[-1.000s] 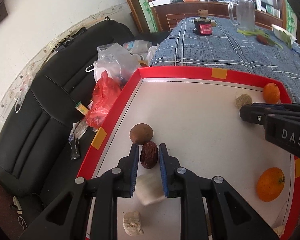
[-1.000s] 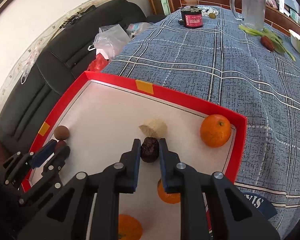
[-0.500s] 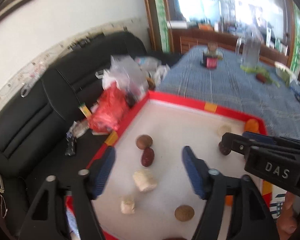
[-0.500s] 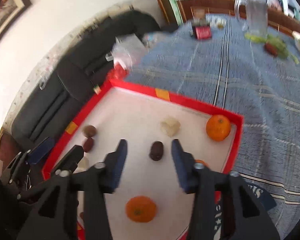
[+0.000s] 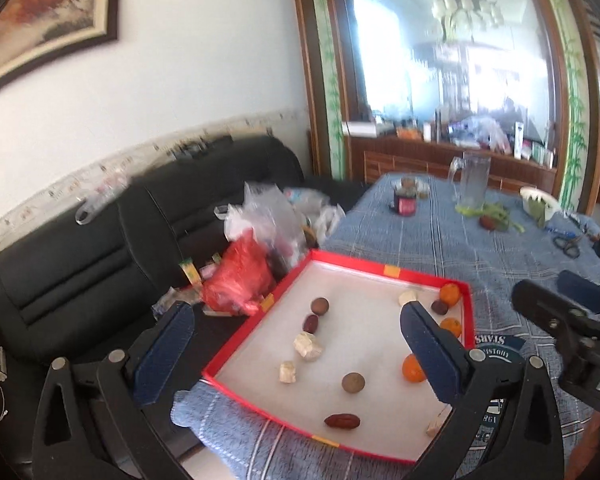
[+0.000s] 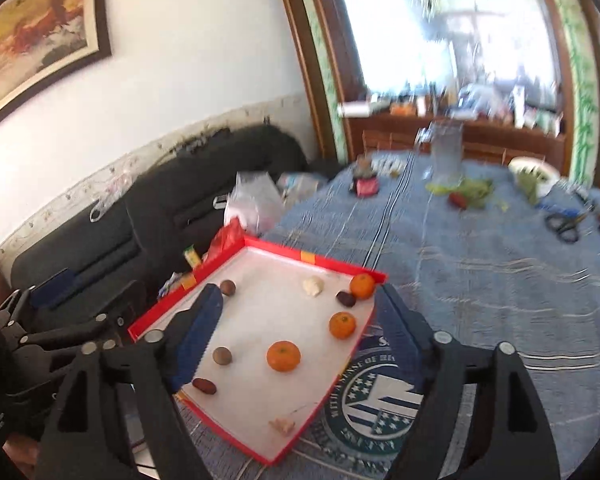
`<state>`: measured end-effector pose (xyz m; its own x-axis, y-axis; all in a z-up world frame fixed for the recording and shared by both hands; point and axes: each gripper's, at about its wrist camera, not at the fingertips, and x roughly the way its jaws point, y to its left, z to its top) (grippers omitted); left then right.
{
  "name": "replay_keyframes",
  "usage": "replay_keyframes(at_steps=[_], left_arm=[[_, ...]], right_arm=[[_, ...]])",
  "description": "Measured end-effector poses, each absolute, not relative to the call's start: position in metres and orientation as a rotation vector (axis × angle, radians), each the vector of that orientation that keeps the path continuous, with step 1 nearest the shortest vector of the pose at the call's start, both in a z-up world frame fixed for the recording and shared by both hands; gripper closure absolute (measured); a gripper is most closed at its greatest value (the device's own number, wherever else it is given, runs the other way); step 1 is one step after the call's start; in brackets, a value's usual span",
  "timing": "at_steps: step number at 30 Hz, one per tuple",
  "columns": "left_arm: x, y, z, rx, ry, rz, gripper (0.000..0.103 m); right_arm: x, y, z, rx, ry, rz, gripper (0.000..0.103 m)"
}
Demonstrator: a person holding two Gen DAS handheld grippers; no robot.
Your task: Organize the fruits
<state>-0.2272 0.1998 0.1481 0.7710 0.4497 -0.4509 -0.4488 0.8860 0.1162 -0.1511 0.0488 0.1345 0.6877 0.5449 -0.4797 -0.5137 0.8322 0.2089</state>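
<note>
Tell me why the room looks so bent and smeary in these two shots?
Left wrist view: the fisheye lens bows the walls, and the mirror is washed out by glare. Right wrist view: motion blur smears the pitcher and tablecloth, while the red tray stays fairly sharp.

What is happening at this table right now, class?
A person holds two grippers above a red tray of fruit on a blue tablecloth. The left gripper and right gripper are both open and empty. In the tray lie three oranges, dark dates, brown round fruits and pale chunks, still mixed rather than grouped.
</note>
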Motion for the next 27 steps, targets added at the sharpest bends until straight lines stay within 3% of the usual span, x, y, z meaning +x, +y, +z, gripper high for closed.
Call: replay_keyframes(at_steps=[6,27], left_arm=[[-0.257,0.188,0.155,-0.001,0.443,0.482,0.0],[-0.292,0.195,0.148,-0.026,0.441,0.502,0.0]], right_arm=[[-0.194,0.034,0.144,0.037,0.47,0.567,0.006],[-0.223,0.041,0.137,0.01,0.46,0.537,0.004]])
